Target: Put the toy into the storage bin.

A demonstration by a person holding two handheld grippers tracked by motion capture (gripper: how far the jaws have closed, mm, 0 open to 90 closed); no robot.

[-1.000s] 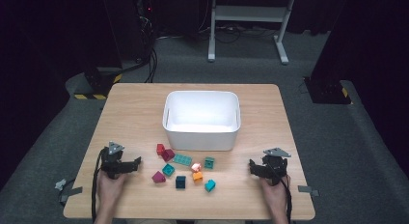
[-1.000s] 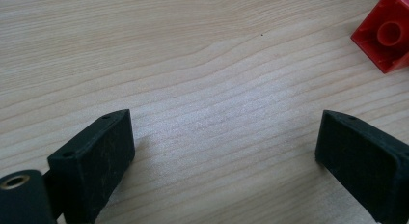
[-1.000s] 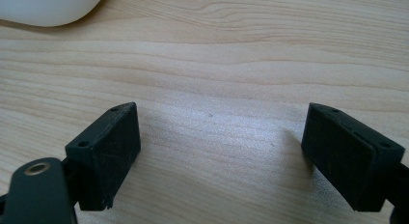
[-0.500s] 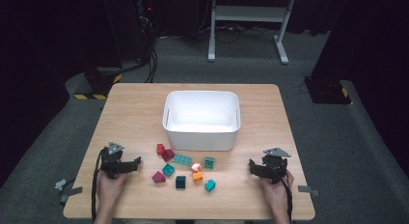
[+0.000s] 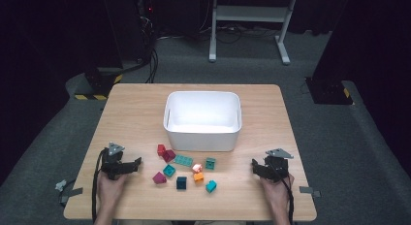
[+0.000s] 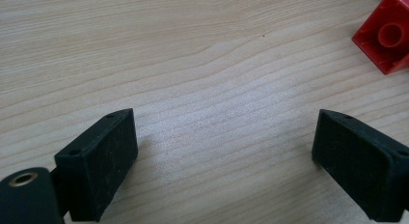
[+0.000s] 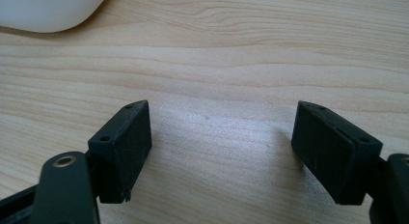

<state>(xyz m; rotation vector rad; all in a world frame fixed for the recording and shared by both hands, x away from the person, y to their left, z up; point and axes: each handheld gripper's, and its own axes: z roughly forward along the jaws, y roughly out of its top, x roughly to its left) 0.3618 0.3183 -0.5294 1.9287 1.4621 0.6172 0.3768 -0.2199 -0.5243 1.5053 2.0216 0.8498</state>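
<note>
Centrally, white bin (image 5: 202, 122) holding nothing, blocks (image 5: 184, 168) just outside

I saw a table (image 5: 135, 113) of pale, matt wood with fine grain. The tub (image 5: 202, 119) looked like smooth white plastic with a soft sheen. The red brick (image 6: 386, 38) was glossy moulded plastic. My left gripper (image 6: 226, 161) and right gripper (image 7: 222, 151) wore matt black pads (image 6: 103, 161), faintly rough and scuffed. The floor (image 5: 339, 137) was grey carpet.
</note>
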